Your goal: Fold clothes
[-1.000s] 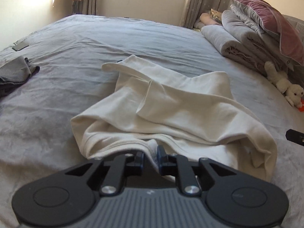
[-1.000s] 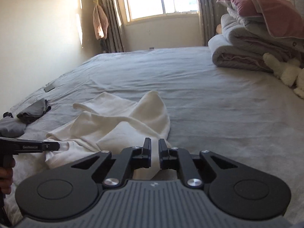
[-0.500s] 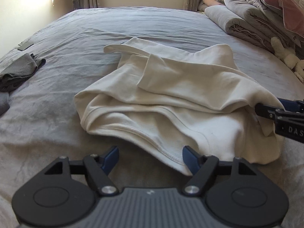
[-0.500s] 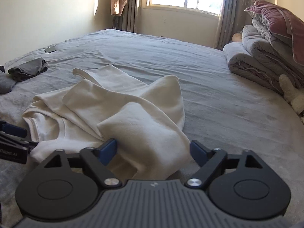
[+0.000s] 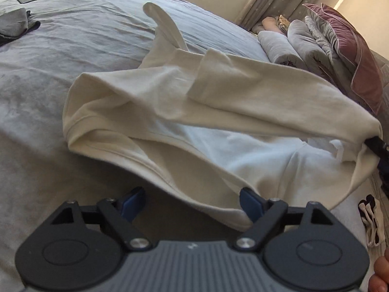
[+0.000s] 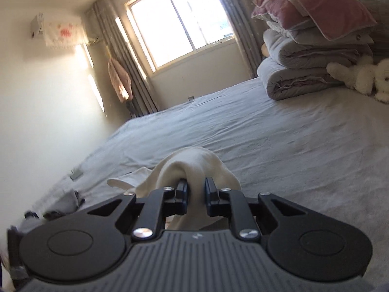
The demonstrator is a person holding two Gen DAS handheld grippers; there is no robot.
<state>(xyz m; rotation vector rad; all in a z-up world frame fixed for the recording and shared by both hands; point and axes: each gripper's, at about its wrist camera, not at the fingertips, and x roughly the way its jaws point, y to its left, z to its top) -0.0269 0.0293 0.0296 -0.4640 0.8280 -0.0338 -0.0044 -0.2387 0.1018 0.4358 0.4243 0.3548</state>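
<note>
Left wrist view takes in most of the grey bed [image 5: 85, 41], its sheet rumpled, with a stack of folded quilts [image 5: 313, 41] and a pink pillow [image 5: 352, 48] at the far right. A dark grey garment [image 5: 17, 24] lies bunched at the far left, well apart from the work. In the middle a cream garment [image 5: 218, 112] is part lifted: its right end is drawn up off the sheet to where the right gripper [image 6: 196, 193] pinches it, while its left part sags onto the bed in loose layers. The right wrist view shows that claw narrowed on a bunched wad of the cream cloth, which bulges over the fingers. The left gripper [image 5: 192, 203] stands wide, holding nothing, its blue pads [image 5: 250, 204] just at the near hem of the garment.

The likeliest trouble is that the single pinch carries the whole lifted span. A grip on a bunched wad may take several layers at once, so a pull could drag the garment into a twist, not a flat panel. The hem could also slide past the wide left jaws if they close late.
</note>
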